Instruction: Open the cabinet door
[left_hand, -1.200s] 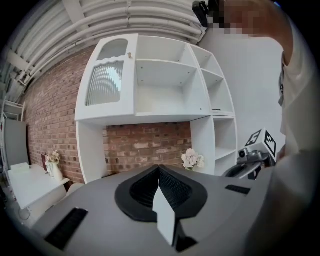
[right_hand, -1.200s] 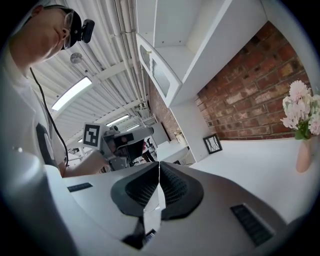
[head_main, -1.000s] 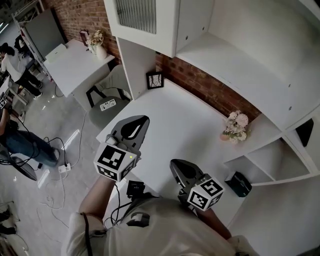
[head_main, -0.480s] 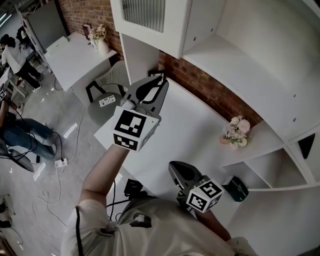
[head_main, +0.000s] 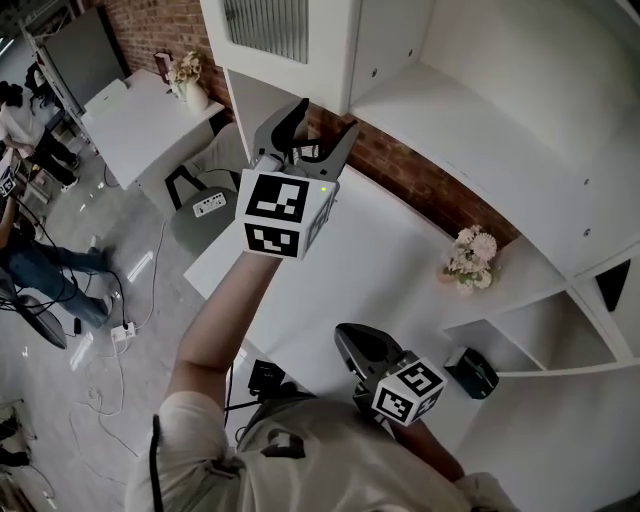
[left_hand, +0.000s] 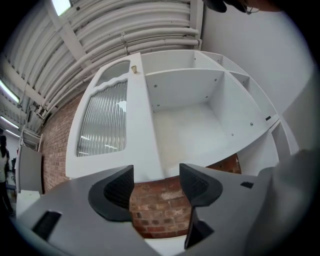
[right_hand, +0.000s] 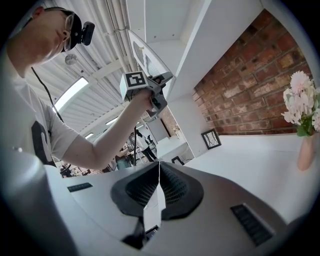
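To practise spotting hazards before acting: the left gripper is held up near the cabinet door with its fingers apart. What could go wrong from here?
The left gripper has just been opening its fingers, with nothing between them.
Risk one: the knob is small and sits at the edge of the door, so the fingers may miss it or slip off.
Risk two: the door's ribbed pane lies beside the knob; a stray finger could strike it.

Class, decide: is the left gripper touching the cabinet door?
Apart. In the left gripper view the left gripper has just been opening, only brick wall between its fingers; the cabinet door stands beyond.
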